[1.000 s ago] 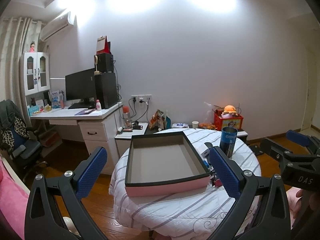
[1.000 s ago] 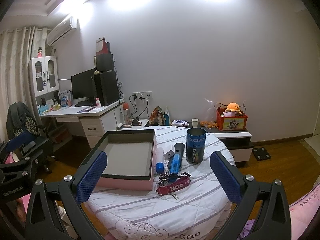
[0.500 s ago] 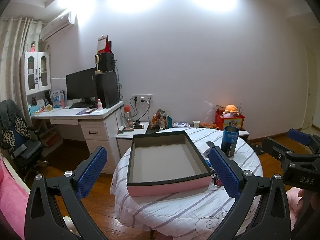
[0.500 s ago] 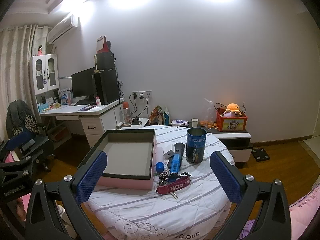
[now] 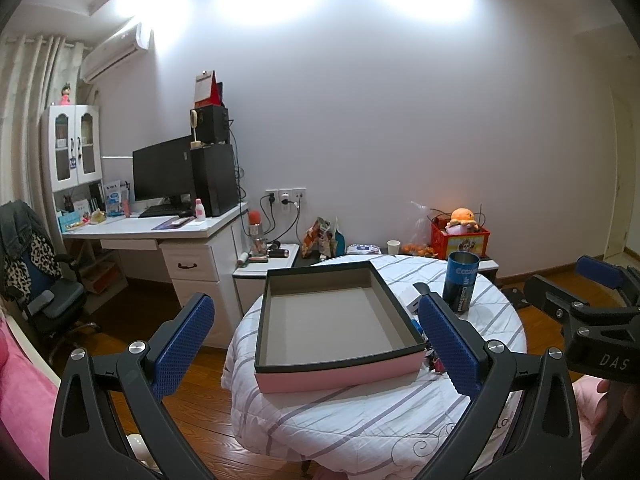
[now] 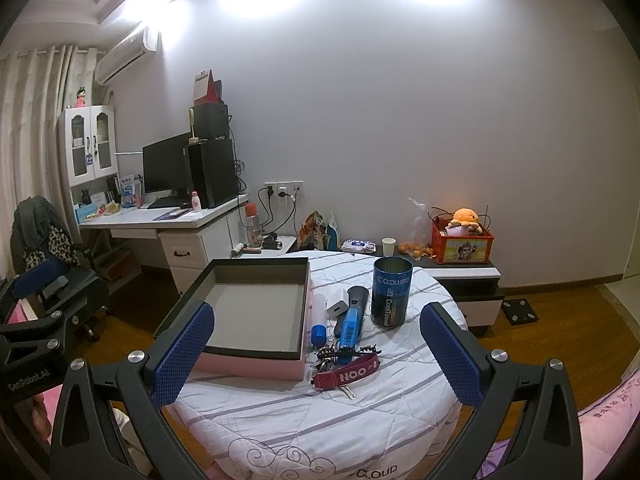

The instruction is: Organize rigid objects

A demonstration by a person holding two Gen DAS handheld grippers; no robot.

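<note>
Nothing sits in the pink box (image 6: 256, 316) yet; can (image 6: 391, 297), keys (image 6: 344, 372) and bottle (image 6: 318, 322) wait on the counter (image 6: 360, 420), both grippers' jaws wide and empty

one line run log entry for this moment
phase: pre-grasp | left gripper: open, empty | right gripper: open, empty | pink box: empty | blue tin, keys: on table beside box

Black gripper (image 6: 316, 356) frames — blue pads (image 6: 182, 356) (2 silver screws).
</note>
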